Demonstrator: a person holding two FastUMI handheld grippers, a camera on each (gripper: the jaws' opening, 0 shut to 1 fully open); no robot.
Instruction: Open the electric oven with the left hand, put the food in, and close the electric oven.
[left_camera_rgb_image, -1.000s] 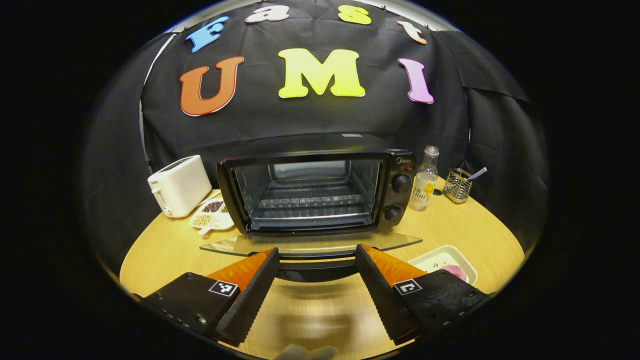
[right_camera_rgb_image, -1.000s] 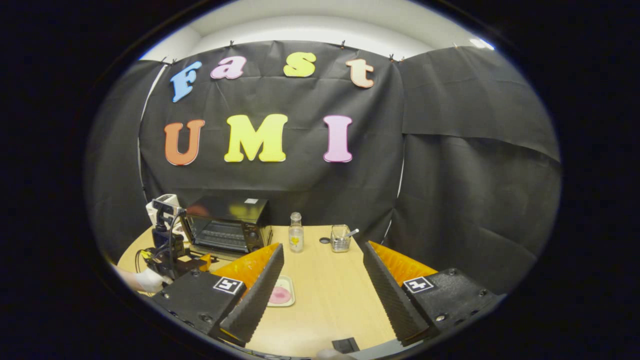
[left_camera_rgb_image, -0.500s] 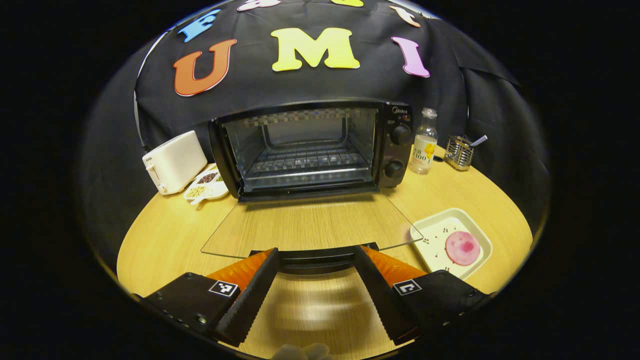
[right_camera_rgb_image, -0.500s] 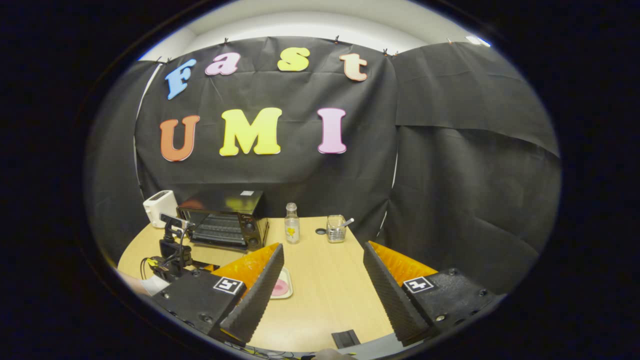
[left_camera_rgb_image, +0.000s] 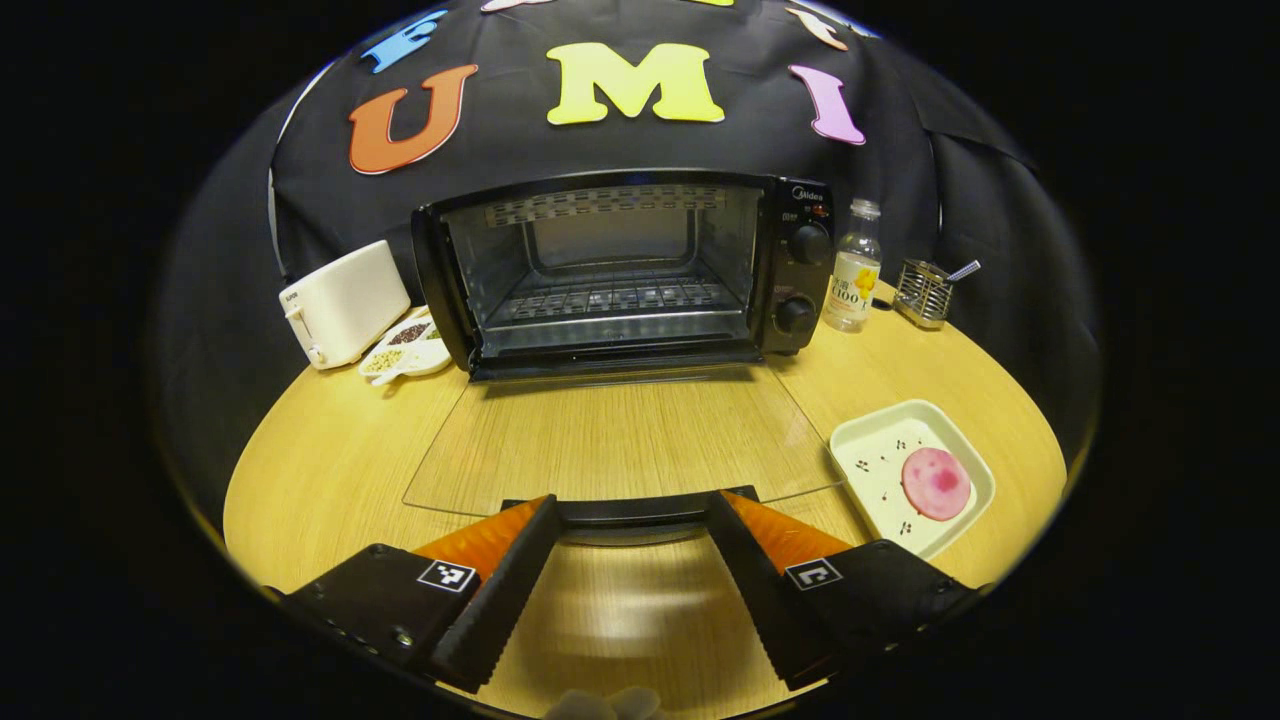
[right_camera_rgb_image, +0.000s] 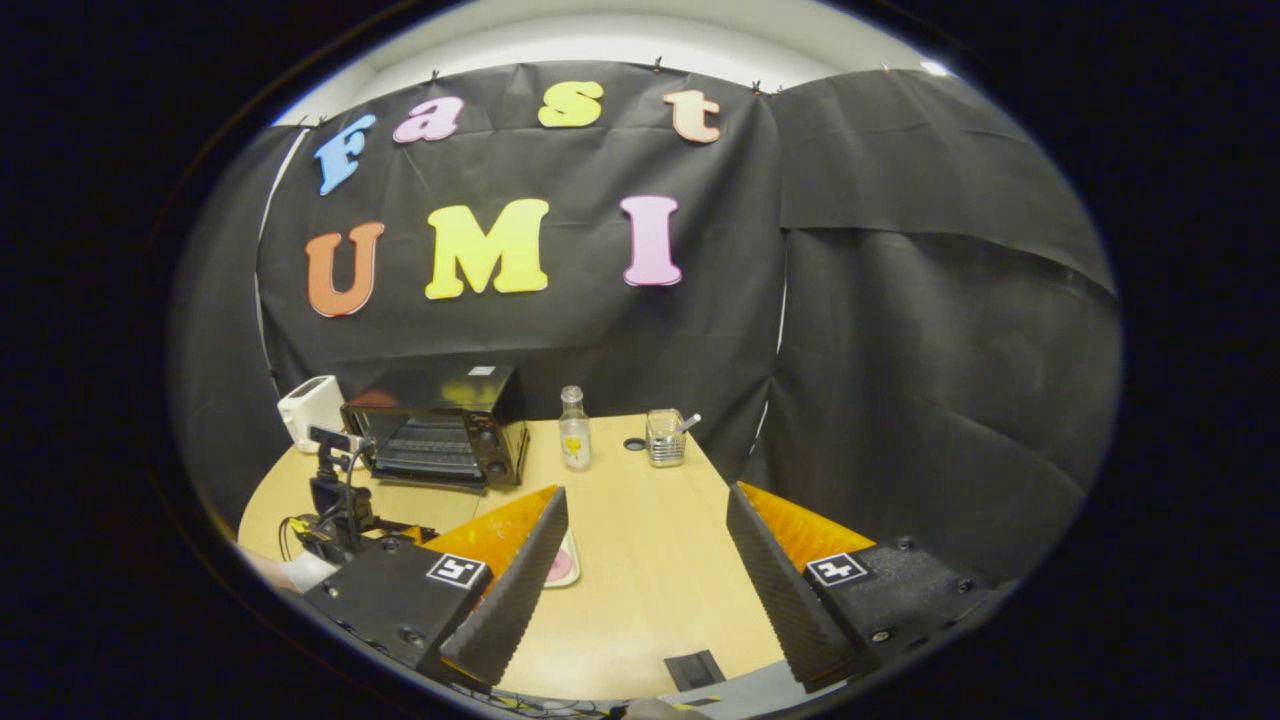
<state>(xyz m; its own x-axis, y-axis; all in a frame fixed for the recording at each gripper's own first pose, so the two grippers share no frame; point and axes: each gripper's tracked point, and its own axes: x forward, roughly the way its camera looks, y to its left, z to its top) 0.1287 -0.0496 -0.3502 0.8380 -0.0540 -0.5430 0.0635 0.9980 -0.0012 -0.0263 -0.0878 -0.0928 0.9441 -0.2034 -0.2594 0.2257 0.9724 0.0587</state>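
Round wooden table (left_camera_rgb_image: 330, 470) in black-draped booth | my left gripper (left_camera_rgb_image: 630, 520), spread, had swung black oven's glass door (left_camera_rgb_image: 620, 440) from half-lowered to flat | right gripper (right_camera_rgb_image: 645, 525) spread, idle | pink food (left_camera_rgb_image: 936, 483) in white tray (left_camera_rgb_image: 865, 445) beside door, loading next

The black oven (left_camera_rgb_image: 620, 270) stands open ahead of the left tongs (left_camera_rgb_image: 630, 560), glass door (left_camera_rgb_image: 620, 445) down flat. Round pink food (left_camera_rgb_image: 936, 483) sits in a white tray (left_camera_rgb_image: 880, 440) to their right.
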